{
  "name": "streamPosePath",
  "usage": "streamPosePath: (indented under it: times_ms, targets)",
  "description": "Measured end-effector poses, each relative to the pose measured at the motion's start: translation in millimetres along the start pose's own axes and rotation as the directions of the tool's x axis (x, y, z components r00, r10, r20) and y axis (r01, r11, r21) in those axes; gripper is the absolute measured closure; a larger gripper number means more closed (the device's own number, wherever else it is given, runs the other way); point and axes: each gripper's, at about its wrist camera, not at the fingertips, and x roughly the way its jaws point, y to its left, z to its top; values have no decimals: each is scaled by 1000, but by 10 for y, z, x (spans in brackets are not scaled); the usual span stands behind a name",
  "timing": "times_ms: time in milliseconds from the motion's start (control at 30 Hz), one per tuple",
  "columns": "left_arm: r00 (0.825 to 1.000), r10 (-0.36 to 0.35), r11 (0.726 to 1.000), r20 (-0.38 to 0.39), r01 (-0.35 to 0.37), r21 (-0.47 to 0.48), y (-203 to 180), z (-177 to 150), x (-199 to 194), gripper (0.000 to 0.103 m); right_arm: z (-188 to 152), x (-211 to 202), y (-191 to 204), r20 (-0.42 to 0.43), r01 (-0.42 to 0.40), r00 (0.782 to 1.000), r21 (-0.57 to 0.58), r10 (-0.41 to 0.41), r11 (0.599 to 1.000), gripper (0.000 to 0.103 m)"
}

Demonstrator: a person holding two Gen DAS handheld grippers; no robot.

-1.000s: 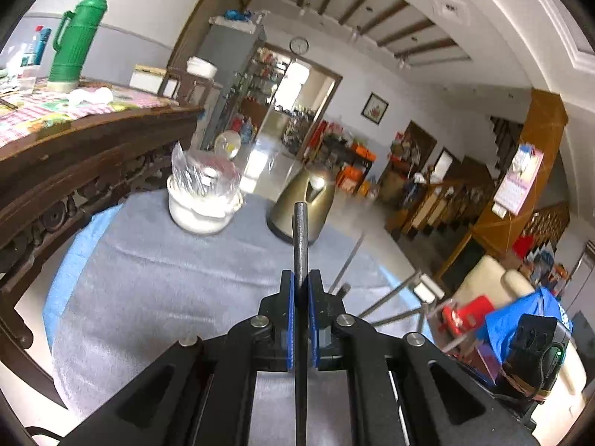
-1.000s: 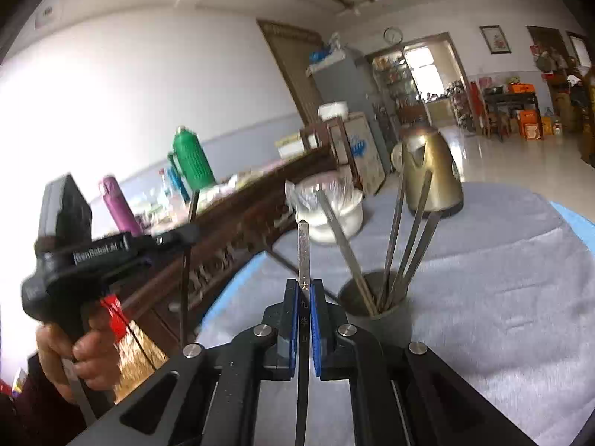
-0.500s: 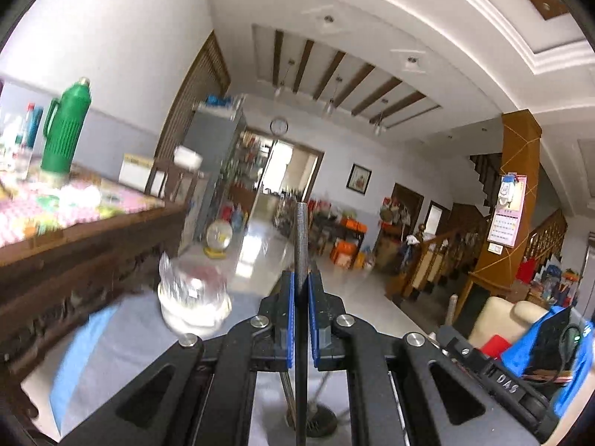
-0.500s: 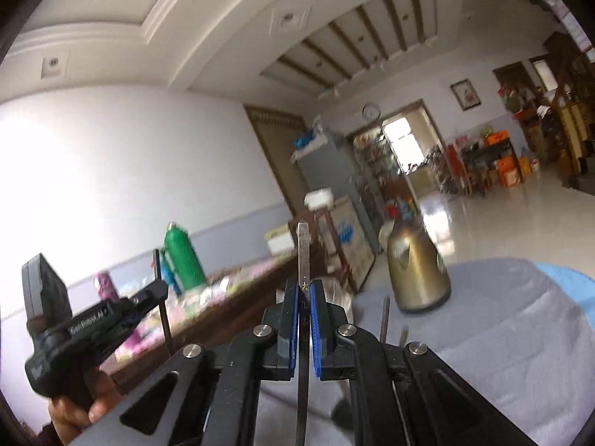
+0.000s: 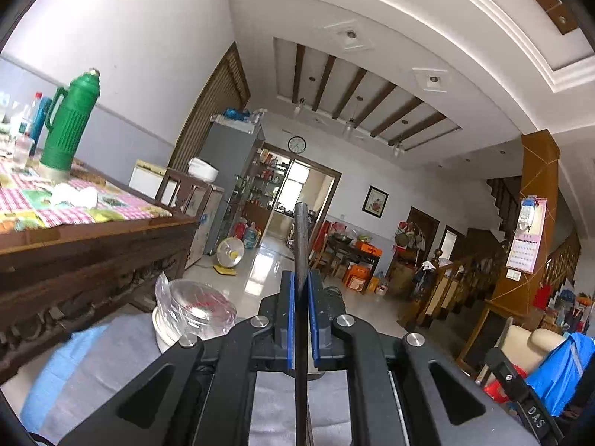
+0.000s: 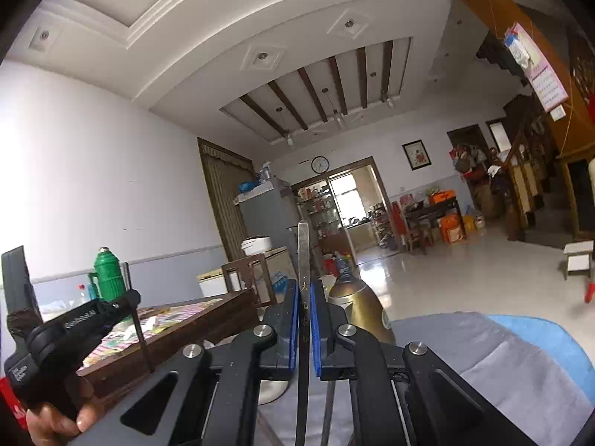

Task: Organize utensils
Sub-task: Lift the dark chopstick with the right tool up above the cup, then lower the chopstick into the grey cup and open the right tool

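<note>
A grey cloth [image 6: 494, 356] is covering the round table, beside a wooden table [image 5: 93, 238] bearing a green flask [image 5: 68, 122]. A gold kettle [image 6: 359, 308] and a wrapped white bowl [image 5: 193, 316] are standing on the cloth. The left gripper [image 5: 301, 319] is pinching a dark rod [image 5: 300, 238] upright, jaws nearly together. The right gripper [image 6: 304, 323] is clamping a flat metal utensil [image 6: 303, 256] upright in the same way. A hand [image 6: 55, 420] is holding the left gripper's handle.

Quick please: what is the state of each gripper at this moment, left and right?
Left gripper: closed, holding a dark chopstick.
Right gripper: closed, holding a silver chopstick.
</note>
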Motion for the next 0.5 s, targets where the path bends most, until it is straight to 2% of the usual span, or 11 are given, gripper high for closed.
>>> streamPosePath:
  times_ms: [233, 500]
  targets:
    - [999, -47, 998, -11, 47, -41, -31, -165, 198, 96, -90, 103, 101, 6, 43, 999, -42, -43, 998, 97]
    - [990, -142, 990, -12, 142, 10, -187, -330, 286, 96, -147, 154, 108, -11, 57, 998, -46, -58, 997, 97]
